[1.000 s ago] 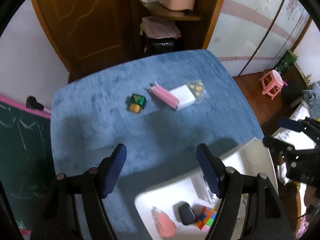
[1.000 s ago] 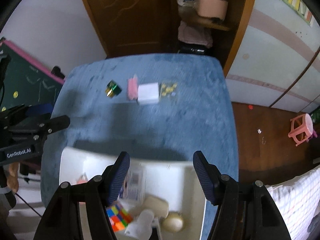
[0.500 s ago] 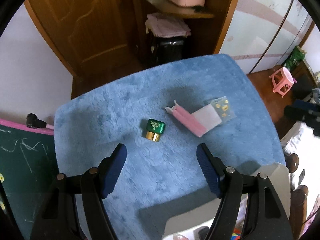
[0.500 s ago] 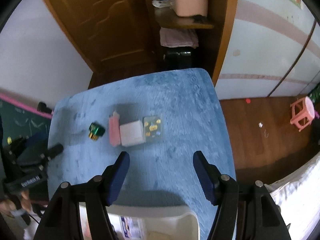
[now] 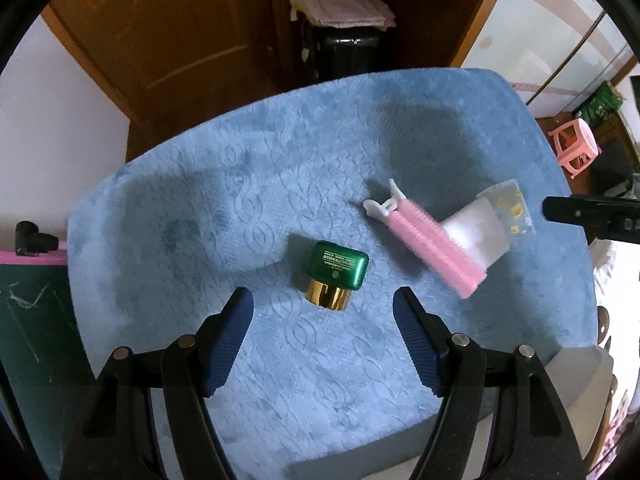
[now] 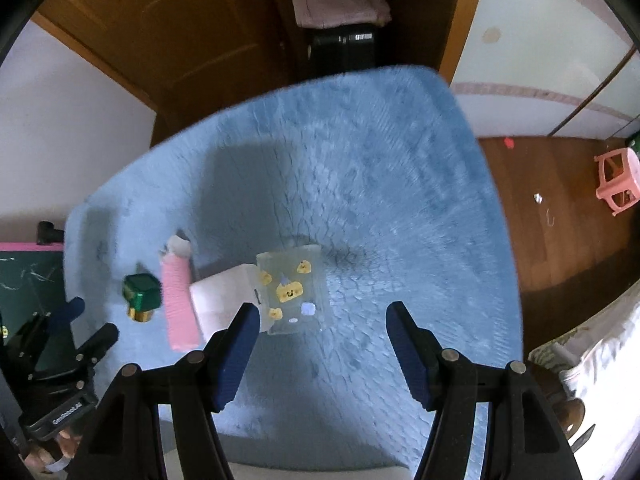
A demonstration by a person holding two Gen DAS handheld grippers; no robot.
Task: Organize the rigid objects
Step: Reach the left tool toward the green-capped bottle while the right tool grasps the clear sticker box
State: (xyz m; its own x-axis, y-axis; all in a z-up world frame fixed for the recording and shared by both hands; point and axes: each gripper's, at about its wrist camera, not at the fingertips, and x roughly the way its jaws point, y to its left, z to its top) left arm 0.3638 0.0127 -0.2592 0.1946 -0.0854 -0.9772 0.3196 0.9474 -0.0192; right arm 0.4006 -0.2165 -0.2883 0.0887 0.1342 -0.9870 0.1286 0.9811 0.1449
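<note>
Held over the blue plush cover [image 5: 280, 184], the left gripper [image 5: 323, 312] is seen in the left wrist view with its blue-padded jaws spread wide and nothing between them. Just beyond the gap between the fingertips a small green bottle with a gold cap [image 5: 335, 274] is lying on its side. To its right a pink hair clip with a white handle [image 5: 428, 242] is laid diagonally, touching a white box [image 5: 480, 232]; a clear sticker packet [image 5: 510, 206] is overlapped by the box's far end. Part of the right gripper's black frame [image 5: 592, 216] is visible at the right edge. A pale tray rim [image 5: 588, 368] is seen at the lower right.

From the right wrist view, the right gripper [image 6: 318, 322] is shown pointing down at the same cover [image 6: 360, 168], jaws apart and empty. The sticker packet [image 6: 292, 292], printed with yellow figures, is found just beyond the left fingertip [image 6: 244, 328], beside the white box [image 6: 224, 296]. The pink clip [image 6: 178, 300] and the green bottle [image 6: 142, 296] are lined up further left. The left gripper [image 6: 86, 322] is seen at the lower left, near the bottle.
</note>
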